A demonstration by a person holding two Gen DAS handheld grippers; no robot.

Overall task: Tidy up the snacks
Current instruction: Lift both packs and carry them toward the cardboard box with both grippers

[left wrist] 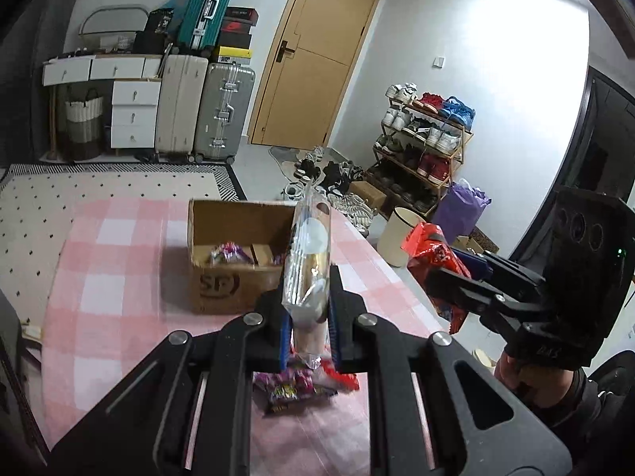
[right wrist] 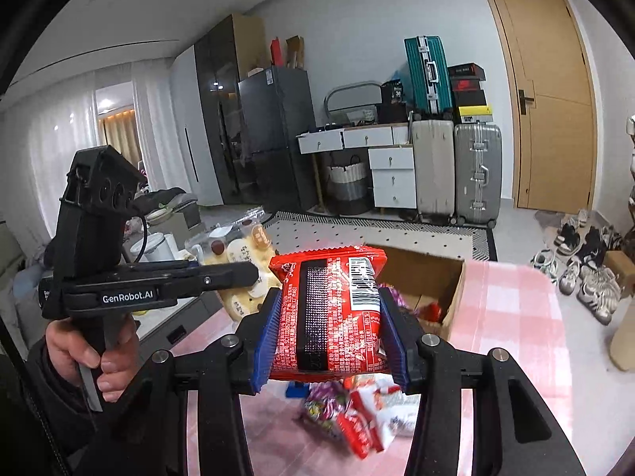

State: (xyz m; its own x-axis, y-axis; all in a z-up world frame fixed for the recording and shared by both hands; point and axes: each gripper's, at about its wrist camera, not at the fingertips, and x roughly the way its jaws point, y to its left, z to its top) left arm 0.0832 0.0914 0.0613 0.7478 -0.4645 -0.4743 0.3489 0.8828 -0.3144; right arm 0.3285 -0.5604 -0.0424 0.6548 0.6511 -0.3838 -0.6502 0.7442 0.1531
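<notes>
- The left gripper (left wrist: 308,313) is clamped tight on the lower part of a clear cookie packet (left wrist: 307,261), its blue pads pinching the thin wrapper from both sides; the packet stands upright, edge-on to the left wrist camera.
- The right gripper (right wrist: 329,337) has its blue pads pressed against the two sides of a red snack bag (right wrist: 331,309), which is held up above the table.
- Beneath both grippers lies a loose pile of snack packets (right wrist: 357,416), red-and-white and purple ones, blurred, resting on the pink-and-white checked tablecloth (left wrist: 119,261).
- A hand (right wrist: 89,351) grips the handle of the left gripper, seen in the right wrist view.
- Farther along the table sits an open cardboard box (left wrist: 234,261) printed "SF", with a few snacks already inside.
- The cookie packet is transparent, showing round pale and tan biscuits; the red bag is glossy, with a black dotted band and a white barcode patch on the side facing the camera.
- Beyond the table a dotted rug (left wrist: 119,182) covers the floor.
- At the back wall stand white drawers (left wrist: 133,113), suitcases (left wrist: 224,111) and a wooden door (left wrist: 317,59).
- To the right a shoe rack (left wrist: 424,146) is full, with more shoes scattered on the floor beside it.
</notes>
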